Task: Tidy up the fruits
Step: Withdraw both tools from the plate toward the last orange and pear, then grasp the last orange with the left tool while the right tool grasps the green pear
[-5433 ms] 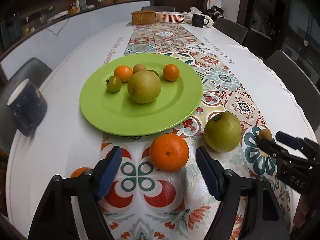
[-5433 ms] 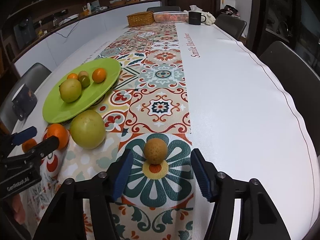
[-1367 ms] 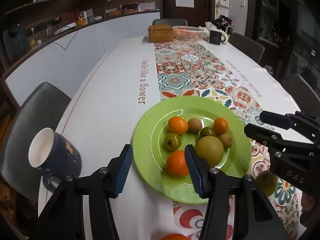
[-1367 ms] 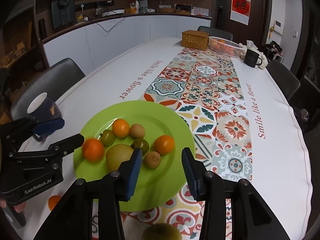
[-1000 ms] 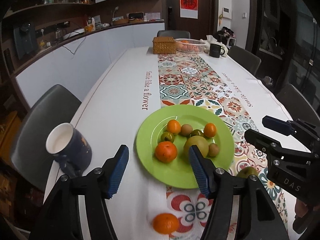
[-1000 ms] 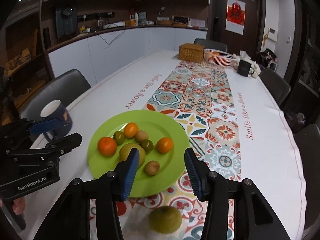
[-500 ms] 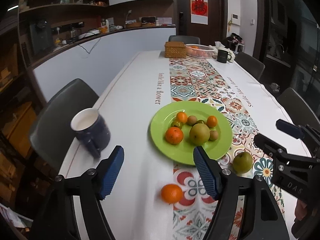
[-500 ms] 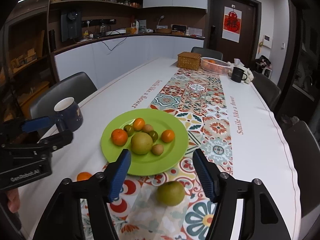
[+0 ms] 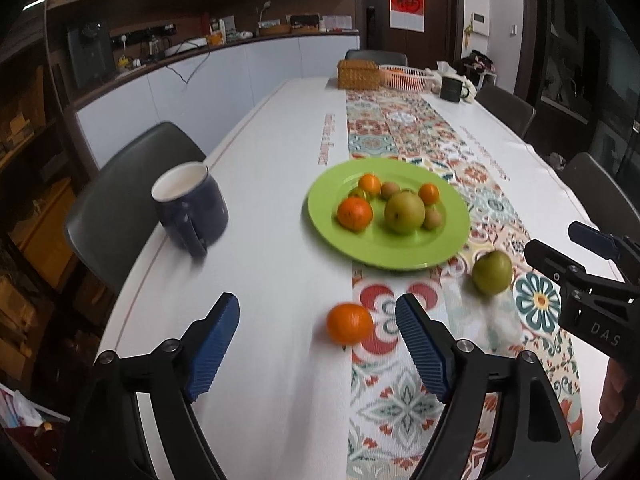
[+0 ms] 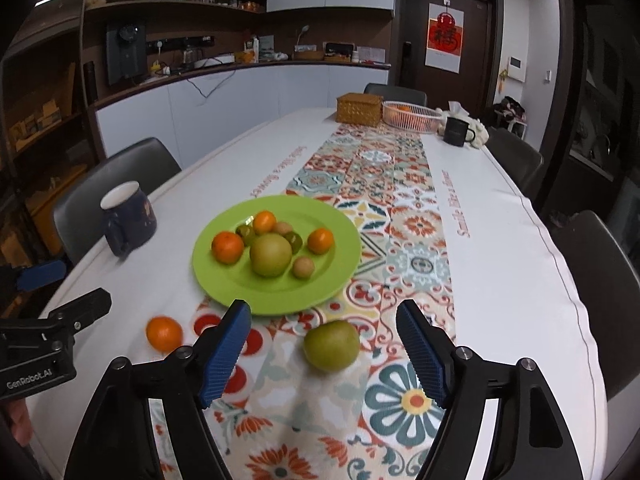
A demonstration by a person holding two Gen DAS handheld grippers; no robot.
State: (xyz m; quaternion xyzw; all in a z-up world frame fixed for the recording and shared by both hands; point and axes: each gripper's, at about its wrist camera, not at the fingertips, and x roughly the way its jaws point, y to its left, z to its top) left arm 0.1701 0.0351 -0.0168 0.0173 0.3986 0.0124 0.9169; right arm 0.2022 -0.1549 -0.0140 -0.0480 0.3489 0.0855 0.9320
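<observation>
A green plate [image 9: 340,236] [image 10: 216,280] holds several fruits: oranges, a large yellow-green pear [image 10: 271,255] and small brown and green ones. Off the plate, an orange [image 9: 349,323] [image 10: 164,333] and a green pear [image 9: 492,272] [image 10: 331,345] lie on the patterned runner. My left gripper [image 9: 318,346] hovers short of the loose orange, its jaws opening with nothing between them. My right gripper [image 10: 323,354] hovers short of the loose green pear, jaws likewise opening and empty. Each gripper shows at the edge of the other's view.
A dark blue mug [image 9: 190,206] [image 10: 127,218] stands at the table's left edge by a grey chair [image 9: 120,200]. At the far end sit a wicker box [image 10: 359,110], a pink basket [image 10: 412,116] and a black mug [image 10: 457,131]. Chairs line the right side.
Both grippers have pulled back from the plate and widened their jaws. The orange and small brown fruit they set down stay on the plate. The loose orange and pear have come into view.
</observation>
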